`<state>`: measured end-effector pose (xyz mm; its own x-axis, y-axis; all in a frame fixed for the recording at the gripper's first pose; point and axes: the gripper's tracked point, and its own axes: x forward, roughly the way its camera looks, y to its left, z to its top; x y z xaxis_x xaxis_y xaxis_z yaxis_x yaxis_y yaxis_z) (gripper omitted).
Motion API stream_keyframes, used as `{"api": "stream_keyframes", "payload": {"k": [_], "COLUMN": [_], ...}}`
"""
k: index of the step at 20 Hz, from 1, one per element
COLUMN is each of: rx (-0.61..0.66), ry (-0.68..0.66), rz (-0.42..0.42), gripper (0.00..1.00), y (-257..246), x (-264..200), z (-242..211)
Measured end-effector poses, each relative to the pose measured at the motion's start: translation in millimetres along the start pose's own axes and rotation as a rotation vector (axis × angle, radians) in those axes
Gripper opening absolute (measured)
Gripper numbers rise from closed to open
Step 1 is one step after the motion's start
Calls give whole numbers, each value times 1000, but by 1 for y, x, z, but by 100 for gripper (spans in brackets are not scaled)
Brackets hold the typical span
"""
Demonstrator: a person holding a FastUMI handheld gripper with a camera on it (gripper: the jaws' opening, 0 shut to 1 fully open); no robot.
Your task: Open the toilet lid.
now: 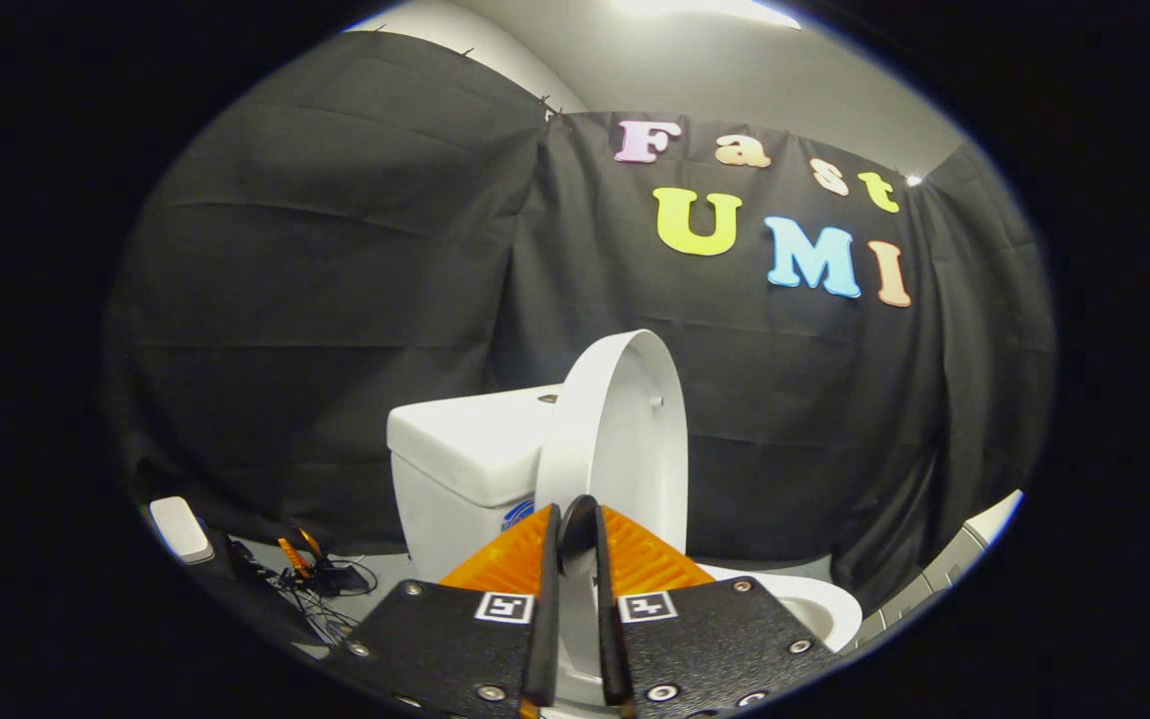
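The claw (575, 519) grips the lower edge of the raised toilet lid (625, 429), both fingers pressed against it; the lid stands nearly upright in front of the cistern (455, 449), above the bowl (815, 604).

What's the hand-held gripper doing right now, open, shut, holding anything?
Hand-held gripper: shut on the toilet lid, both fingers pinching its front rim; the lid stands raised, near upright, beside the tank.
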<state>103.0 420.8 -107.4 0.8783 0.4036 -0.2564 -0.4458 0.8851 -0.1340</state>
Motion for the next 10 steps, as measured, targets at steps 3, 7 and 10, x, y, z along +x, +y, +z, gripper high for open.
{"api": "stream_keyframes", "payload": {"k": [3, 7, 10], "rx": [-8, 40, 49], "ry": [-20, -45, -90], "rz": [24, -46, -77], "gripper": [54, 95, 95], "y": [5, -15, -37], "x": [-11, -32, -52], "z": [-4, -1, 15]}}
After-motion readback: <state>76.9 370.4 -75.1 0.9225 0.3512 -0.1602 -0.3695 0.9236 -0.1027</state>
